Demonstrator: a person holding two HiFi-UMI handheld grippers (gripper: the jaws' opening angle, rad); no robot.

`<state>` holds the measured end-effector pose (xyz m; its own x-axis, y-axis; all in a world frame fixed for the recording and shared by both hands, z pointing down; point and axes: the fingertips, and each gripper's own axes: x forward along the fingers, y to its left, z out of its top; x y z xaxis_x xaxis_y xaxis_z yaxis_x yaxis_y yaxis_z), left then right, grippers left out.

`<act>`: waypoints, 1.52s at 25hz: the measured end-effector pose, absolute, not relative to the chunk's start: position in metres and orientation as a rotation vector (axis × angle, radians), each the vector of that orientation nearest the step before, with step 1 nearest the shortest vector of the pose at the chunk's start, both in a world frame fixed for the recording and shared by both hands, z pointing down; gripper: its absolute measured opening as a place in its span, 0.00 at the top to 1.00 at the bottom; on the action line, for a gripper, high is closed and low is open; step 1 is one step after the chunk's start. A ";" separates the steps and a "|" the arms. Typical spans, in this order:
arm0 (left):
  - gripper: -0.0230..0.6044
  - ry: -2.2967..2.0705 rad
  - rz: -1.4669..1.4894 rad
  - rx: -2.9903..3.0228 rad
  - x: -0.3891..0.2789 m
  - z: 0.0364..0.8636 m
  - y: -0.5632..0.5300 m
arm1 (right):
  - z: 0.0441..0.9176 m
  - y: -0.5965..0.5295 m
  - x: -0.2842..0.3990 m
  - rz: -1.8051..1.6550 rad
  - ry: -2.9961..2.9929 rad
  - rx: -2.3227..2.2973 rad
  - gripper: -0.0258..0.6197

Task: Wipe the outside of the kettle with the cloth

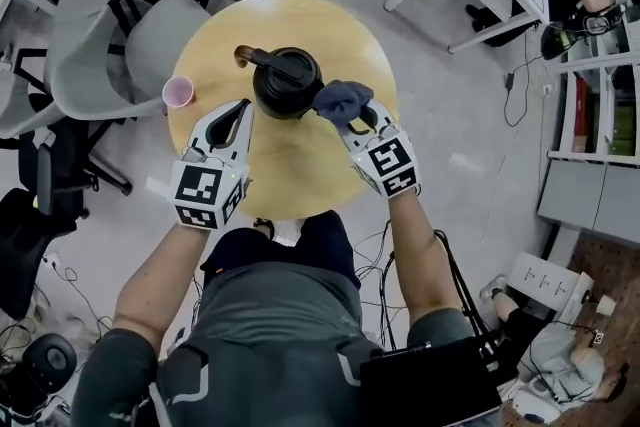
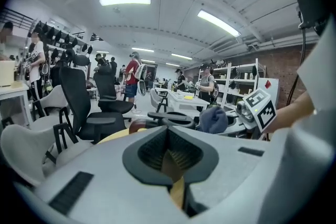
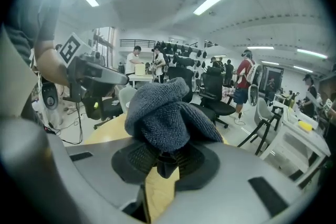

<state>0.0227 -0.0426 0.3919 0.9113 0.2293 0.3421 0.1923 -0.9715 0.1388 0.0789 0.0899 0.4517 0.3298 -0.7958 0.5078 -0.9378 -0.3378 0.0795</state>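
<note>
Right gripper (image 1: 357, 119) clamped on bunched cloth (image 1: 341, 101), against kettle (image 1: 287, 82) side | left gripper (image 1: 241, 109) closed, empty | wiping seemingly early — most of outside left.

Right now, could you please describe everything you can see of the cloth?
The cloth is dark blue-grey with a looped, towel-like weave. It is bunched into a lump, one fold clamped in the right gripper, the rest bulging above the jaws. In the head view it seems to press against the right side of the black kettle.
</note>
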 end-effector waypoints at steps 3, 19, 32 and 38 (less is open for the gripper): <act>0.95 0.306 0.493 2.988 0.028 0.374 -0.040 | 0.443 0.085 0.086 0.526 -1.585 2.204 0.82; 0.95 -0.245 0.664 2.916 0.039 0.423 -0.016 | 0.453 0.077 0.098 0.256 -2.202 1.924 0.82; 0.95 -0.573 0.672 2.848 0.034 0.438 0.003 | 0.537 0.073 0.104 0.402 -2.312 1.694 0.82; 0.95 -0.625 0.676 2.832 0.031 0.440 0.008 | 0.570 0.068 0.104 0.483 -2.262 1.615 0.82</act>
<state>0.0310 0.0085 0.4405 0.8101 -0.3592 0.4633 -0.4332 -0.8993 0.0603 0.1045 0.0684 0.5699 -0.3101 -0.8407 0.4439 -0.9487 0.3041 -0.0868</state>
